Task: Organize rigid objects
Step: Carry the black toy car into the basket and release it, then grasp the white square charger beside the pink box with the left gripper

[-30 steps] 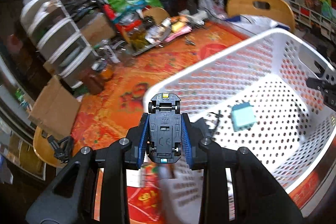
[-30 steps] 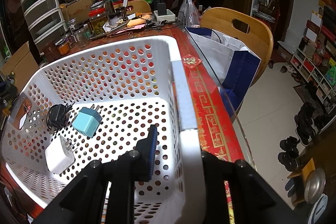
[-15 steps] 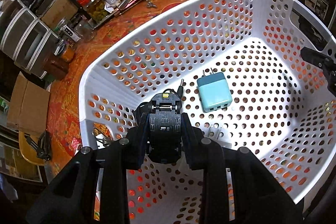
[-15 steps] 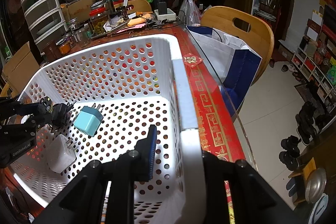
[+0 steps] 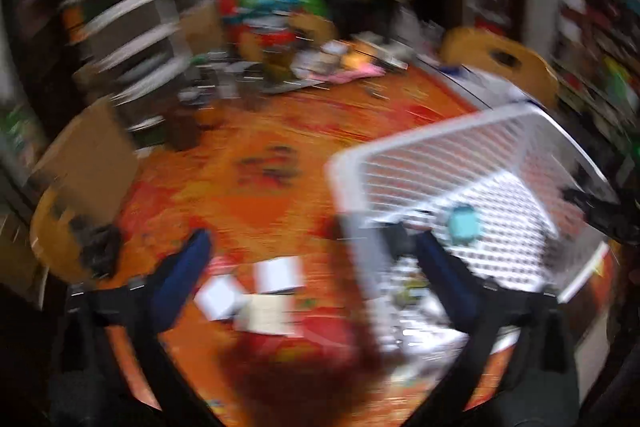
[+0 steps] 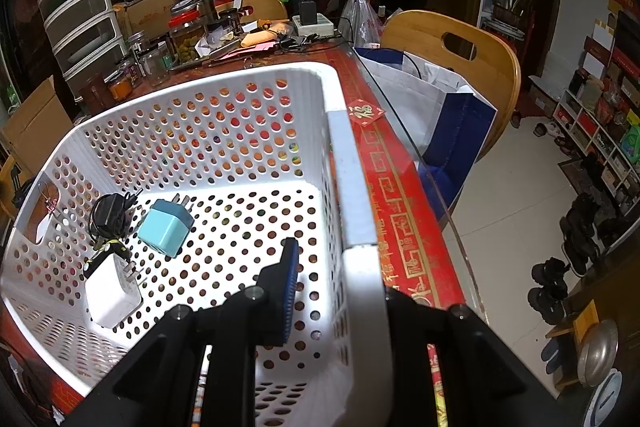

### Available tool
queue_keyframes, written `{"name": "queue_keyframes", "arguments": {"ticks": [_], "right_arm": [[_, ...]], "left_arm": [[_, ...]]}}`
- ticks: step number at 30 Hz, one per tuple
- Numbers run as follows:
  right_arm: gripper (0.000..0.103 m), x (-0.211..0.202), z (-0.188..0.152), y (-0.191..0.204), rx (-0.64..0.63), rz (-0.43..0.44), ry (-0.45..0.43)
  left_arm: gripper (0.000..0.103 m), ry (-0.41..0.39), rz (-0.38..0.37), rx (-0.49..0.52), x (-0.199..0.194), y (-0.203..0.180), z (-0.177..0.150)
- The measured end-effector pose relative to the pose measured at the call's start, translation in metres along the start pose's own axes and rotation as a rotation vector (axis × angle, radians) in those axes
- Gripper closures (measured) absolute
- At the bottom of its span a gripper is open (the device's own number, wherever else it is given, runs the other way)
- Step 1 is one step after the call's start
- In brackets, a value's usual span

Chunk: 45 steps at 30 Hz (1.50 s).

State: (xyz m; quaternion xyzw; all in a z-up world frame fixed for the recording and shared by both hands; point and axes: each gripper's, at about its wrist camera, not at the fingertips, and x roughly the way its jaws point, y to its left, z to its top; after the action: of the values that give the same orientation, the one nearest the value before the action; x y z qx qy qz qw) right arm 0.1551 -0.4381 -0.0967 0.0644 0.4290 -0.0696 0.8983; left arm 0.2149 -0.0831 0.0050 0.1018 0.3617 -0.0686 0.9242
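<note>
Right wrist: fingers point(image 6: 360, 291) straddling basket point(image 6: 352, 163) rim

basket point(image 6: 352, 187) white, perforated | charger point(image 6: 166, 233) teal | adapter point(image 6: 112, 291) white | tablecloth point(image 5: 256, 187) orange-red

The whole left wrist view is smeared by motion, so the white pieces point(image 5: 276, 285) between the left hand-held gripper point(image 5: 312, 251) fingers cannot be identified. In the right wrist view, the basket point(image 6: 352, 187) wall hides one finger of the right hand-held gripper point(image 6: 340, 267), and a small dark thing point(image 6: 102, 253) behind the white charger point(image 6: 112, 291) is too covered to tell.
</note>
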Motion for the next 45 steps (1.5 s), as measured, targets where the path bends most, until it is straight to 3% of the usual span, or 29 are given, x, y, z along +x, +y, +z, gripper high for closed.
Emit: {"name": "queue_keyframes", "arguments": {"ticks": [3, 6, 9, 11, 13, 25, 29, 31, 34, 39, 43, 45], "right_arm": [[0.082, 0.000, 0.000, 0.000, 0.000, 0.000, -0.001], [0.082, 0.000, 0.000, 0.000, 0.001, 0.001, 0.000], [0.082, 0.000, 0.000, 0.001, 0.001, -0.003, 0.004], [0.082, -0.001, 0.000, 0.001, 0.001, -0.009, 0.006], [0.082, -0.001, 0.001, 0.000, 0.004, -0.013, 0.006], [0.082, 0.000, 0.002, 0.001, 0.003, -0.019, 0.001], [0.082, 0.000, 0.002, 0.001, -0.001, -0.020, 0.002], [0.082, 0.000, 0.002, 0.001, -0.002, -0.021, 0.003], [0.082, -0.001, 0.002, 0.001, -0.002, -0.023, 0.002], [0.082, -0.001, 0.001, 0.001, -0.005, -0.027, 0.005], [0.082, -0.001, 0.001, 0.002, -0.008, -0.023, 0.003], [0.082, -0.001, 0.001, 0.002, -0.011, -0.023, 0.003]], "left_arm": [[0.000, 0.094, 0.072, -0.105, 0.029, 0.065, -0.017], [0.000, 0.224, 0.017, -0.234, 0.084, 0.117, -0.042], [0.002, 0.340, 0.007, -0.271, 0.133, 0.140, -0.062], [0.004, 0.369, -0.004, -0.295, 0.147, 0.144, -0.074], [0.003, 0.364, -0.033, -0.308, 0.149, 0.142, -0.079], [0.008, 0.332, 0.038, -0.303, 0.159, 0.116, -0.079], [0.024, 0.372, 0.017, -0.356, 0.169, 0.115, -0.084], [0.030, 0.364, 0.052, -0.355, 0.171, 0.115, -0.086], [0.050, 0.347, 0.041, -0.339, 0.169, 0.110, -0.085], [0.051, 0.279, 0.132, -0.269, 0.156, 0.098, -0.087], [0.051, 0.101, 0.327, -0.183, 0.117, 0.087, -0.079], [0.051, 0.052, 0.372, -0.154, 0.103, 0.082, -0.076]]}}
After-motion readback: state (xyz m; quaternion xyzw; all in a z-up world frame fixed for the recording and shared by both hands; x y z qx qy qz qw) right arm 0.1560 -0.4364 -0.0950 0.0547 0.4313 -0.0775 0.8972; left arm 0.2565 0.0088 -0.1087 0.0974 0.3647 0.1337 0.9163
